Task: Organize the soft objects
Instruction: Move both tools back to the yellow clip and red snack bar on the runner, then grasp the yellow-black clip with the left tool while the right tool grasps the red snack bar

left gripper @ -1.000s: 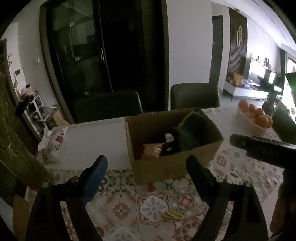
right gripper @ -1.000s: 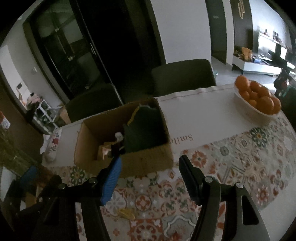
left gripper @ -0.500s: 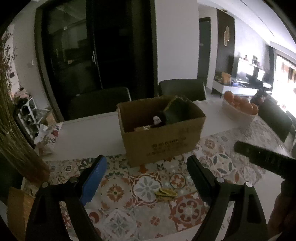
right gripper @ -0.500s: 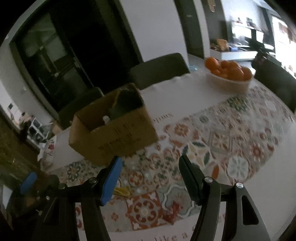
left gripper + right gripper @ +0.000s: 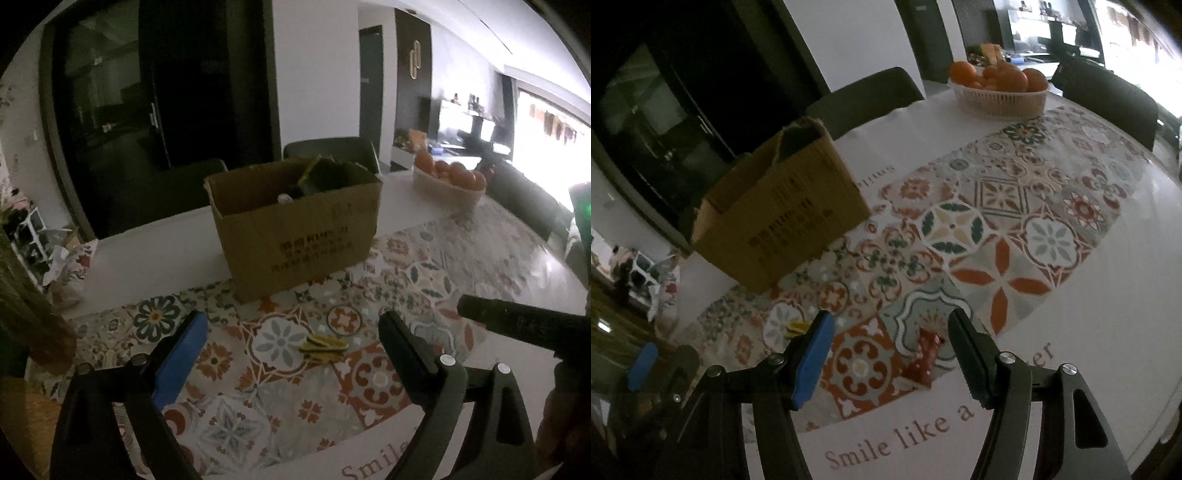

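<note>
A brown cardboard box [image 5: 295, 225] stands on the patterned tablecloth and holds dark soft items [image 5: 328, 177]; it also shows in the right wrist view [image 5: 783, 218]. A small yellow-and-black soft item [image 5: 323, 347] lies on the cloth between my open left gripper's [image 5: 291, 325] fingers, a little ahead of them; it shows small in the right wrist view [image 5: 796, 326]. A small red soft item [image 5: 925, 360] lies on the cloth between the fingers of my open right gripper [image 5: 890, 325]. Both grippers are empty.
A white basket of oranges [image 5: 447, 184] stands at the table's far right, also in the right wrist view [image 5: 1001, 96]. A floral pouch [image 5: 68, 266] lies at the left edge. Dark chairs [image 5: 332, 149] stand behind the table. The table's near edge is close below.
Both grippers have pulled back from the box and lowered toward the near part of the table. The red item has come into view between the right fingers.
</note>
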Motion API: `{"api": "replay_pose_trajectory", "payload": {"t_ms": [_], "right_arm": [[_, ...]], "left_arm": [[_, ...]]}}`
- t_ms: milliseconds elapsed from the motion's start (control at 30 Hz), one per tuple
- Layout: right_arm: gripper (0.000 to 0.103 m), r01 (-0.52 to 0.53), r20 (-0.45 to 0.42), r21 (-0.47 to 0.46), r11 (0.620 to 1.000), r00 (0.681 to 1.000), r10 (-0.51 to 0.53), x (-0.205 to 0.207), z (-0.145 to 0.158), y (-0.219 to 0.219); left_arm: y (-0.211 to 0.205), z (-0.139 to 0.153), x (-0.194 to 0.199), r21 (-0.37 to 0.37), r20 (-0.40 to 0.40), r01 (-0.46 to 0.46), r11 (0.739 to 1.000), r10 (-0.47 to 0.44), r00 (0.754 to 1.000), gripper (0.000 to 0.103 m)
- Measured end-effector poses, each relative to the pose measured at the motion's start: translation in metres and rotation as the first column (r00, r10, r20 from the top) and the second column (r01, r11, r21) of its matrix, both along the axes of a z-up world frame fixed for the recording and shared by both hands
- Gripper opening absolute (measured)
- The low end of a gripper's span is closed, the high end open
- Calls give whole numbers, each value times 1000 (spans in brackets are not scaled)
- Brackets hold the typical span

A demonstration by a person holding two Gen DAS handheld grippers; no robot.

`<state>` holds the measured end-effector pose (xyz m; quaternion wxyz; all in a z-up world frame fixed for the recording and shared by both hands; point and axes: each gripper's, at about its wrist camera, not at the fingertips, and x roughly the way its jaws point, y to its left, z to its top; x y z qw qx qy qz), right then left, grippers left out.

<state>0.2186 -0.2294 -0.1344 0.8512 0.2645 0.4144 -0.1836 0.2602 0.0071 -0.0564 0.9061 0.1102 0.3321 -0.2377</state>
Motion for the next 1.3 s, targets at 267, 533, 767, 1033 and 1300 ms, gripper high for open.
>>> {"api": "replay_pose_trajectory", "payload": {"t_ms": [267,533,767,1033,1300], "right_arm": [[65,27,-53,-6,1000,998,-27,-4,-32,8],[65,58,-116,9,998,992,-57,8,-65,5],[65,69,-176,26,997,982,-63,13,-91,4],[65,73,-195,-8,997,978,-73,20,-104,5],[60,42,-212,-79,996,976,-58,26,-104,10]], "left_arm": [[-4,-35,9,38,-23,89,995,-88,996,97],[-17,-69,32,66,-41,152,986,-150,988,97],[-29,-102,45,63,-107,207,976,-200,974,97],[-45,-130,59,89,-163,223,971,-207,965,97],[-53,-146,67,101,-215,213,972,-188,958,88]]}}
